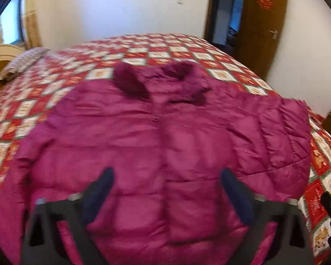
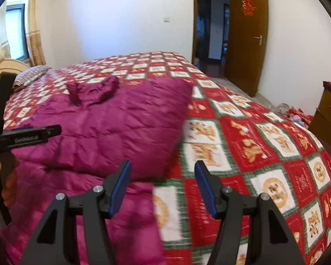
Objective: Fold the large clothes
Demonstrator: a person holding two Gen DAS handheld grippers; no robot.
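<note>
a: what is seen in the left wrist view?

b: a magenta puffer jacket [image 1: 161,145] is spread front-up on a bed covered by a red and white checked quilt [image 1: 187,53]. most of the middle of the frame is filled by it. its furry collar [image 1: 130,81] is placed toward the upper centre, and one sleeve [image 1: 284,137] is seen folded across at the right.

a: and the left gripper [image 1: 165,190]?

b: it is held over the lower part of the jacket. its blue fingertips [image 1: 234,190] are parted, and no fabric is pinched between them, so it is read as released. the picture is blurred, so contact with the cloth cannot be told.

a: what is shown by the right wrist view?

b: the jacket is seen at the left and centre of that frame, the quilt at the right. the right gripper [image 2: 162,190] is placed at the bottom centre, over the edge where jacket meets quilt. its blue pads [image 2: 121,187] are held apart with nothing between them; it is released too.

a: is anything else visible?

b: the left gripper's black body is seen at the left edge, gripped by a hand [image 2: 6,176]. a striped pillow [image 2: 30,76] is laid at the upper left, a curtained window [image 2: 16,31] above it. a brown door [image 2: 247,37] is stood open at the upper right, with a red paper ornament [image 2: 247,6] on it. a wooden cabinet [image 2: 329,117] is seen at the right edge.
</note>
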